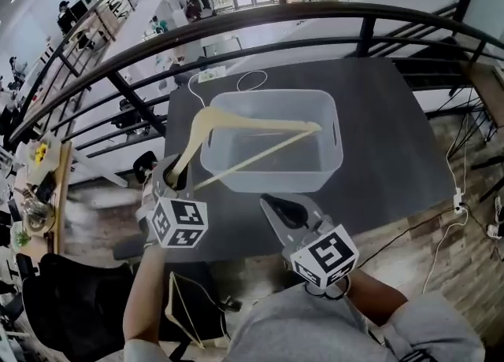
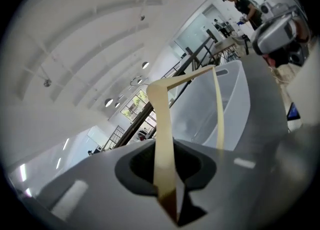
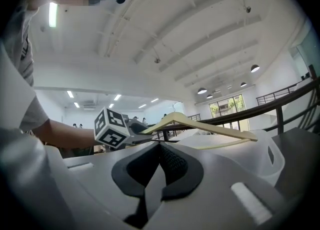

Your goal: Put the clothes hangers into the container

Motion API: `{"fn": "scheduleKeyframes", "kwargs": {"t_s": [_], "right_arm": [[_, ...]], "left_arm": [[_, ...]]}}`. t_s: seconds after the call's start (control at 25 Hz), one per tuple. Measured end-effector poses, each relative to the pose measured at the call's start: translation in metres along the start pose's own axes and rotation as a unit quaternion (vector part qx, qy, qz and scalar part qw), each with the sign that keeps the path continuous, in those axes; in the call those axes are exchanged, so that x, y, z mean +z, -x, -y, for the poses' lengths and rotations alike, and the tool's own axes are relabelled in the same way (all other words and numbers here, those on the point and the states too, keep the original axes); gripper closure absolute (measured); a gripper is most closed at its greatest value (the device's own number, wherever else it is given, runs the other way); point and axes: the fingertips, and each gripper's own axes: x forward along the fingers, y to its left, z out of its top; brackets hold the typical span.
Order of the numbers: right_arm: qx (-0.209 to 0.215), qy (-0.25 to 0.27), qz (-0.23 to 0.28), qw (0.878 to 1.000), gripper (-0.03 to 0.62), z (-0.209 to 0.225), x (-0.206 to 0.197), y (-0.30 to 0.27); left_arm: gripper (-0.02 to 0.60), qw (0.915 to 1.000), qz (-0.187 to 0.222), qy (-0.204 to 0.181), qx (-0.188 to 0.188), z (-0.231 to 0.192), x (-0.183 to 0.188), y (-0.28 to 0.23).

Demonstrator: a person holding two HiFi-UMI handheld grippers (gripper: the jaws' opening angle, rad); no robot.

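Hanger (image 1: 260, 123): pale wood with a wire hook. One shoulder tip is pinched flat between the jaws of my left gripper (image 1: 177, 173). The rest reaches out over the open top of the clear container (image 1: 331, 112). I cannot tell whether the far tip touches the wall.

Handling, my estimate: light and stiff, with smooth wood. Held at the tip, it could swivel in the pads. A hold nearer the neck would steady it, but this end grip lets the far end drop in first.

My right gripper (image 1: 277, 211) hangs near the container's front edge, jaws pressed together on nothing.

Count:
- One hanger in hand.
- One container on the dark table (image 1: 386, 116).
- Two grippers.
- One pale triangular outline (image 1: 185, 313) low by my left forearm, possibly a second hanger; not certain.
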Motion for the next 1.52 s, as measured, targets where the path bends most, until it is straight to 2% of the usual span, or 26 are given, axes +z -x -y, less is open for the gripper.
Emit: {"fn": "scheduleKeyframes", "kwargs": {"t_s": [0.24, 0.52, 0.68, 0.92, 1.12, 1.16, 1.28, 1.36, 1.52], "right_arm": [[-0.009, -0.019, 0.005, 1.0, 0.594, 0.036, 0.0, 0.006], [-0.02, -0.039, 0.01, 0.999, 0.594, 0.067, -0.004, 0.005], [-0.027, -0.048, 0.007, 0.998, 0.594, 0.08, -0.011, 0.013], [-0.031, -0.049, 0.008, 0.998, 0.594, 0.081, -0.01, 0.02], [-0.035, -0.058, 0.008, 0.998, 0.594, 0.093, -0.017, 0.025], [-0.035, -0.058, 0.008, 0.998, 0.594, 0.093, -0.017, 0.026], [-0.037, -0.056, 0.007, 0.998, 0.594, 0.093, -0.018, 0.025], [-0.039, -0.053, 0.007, 0.998, 0.594, 0.091, -0.018, 0.023], [-0.054, -0.039, 0.011, 0.998, 0.594, 0.097, -0.015, 0.03]], "left_arm": [[0.511, 0.9971, -0.024, -0.061, -0.039, 0.034, 0.032, -0.055], [0.514, 0.9874, -0.06, -0.12, -0.084, 0.067, 0.047, -0.11], [0.512, 0.9819, -0.077, -0.136, -0.107, 0.09, 0.053, -0.124], [0.512, 0.9696, -0.099, -0.189, -0.12, 0.104, 0.053, -0.136], [0.507, 0.9606, -0.127, -0.192, -0.156, 0.117, 0.05, -0.144], [0.487, 0.9584, -0.13, -0.194, -0.164, 0.12, 0.049, -0.144], [0.369, 0.9547, -0.134, -0.191, -0.185, 0.124, 0.047, -0.145], [0.34, 0.9602, -0.122, -0.168, -0.187, 0.118, 0.045, -0.142], [0.35, 0.9822, -0.071, -0.077, -0.156, 0.092, 0.054, -0.129]]}}
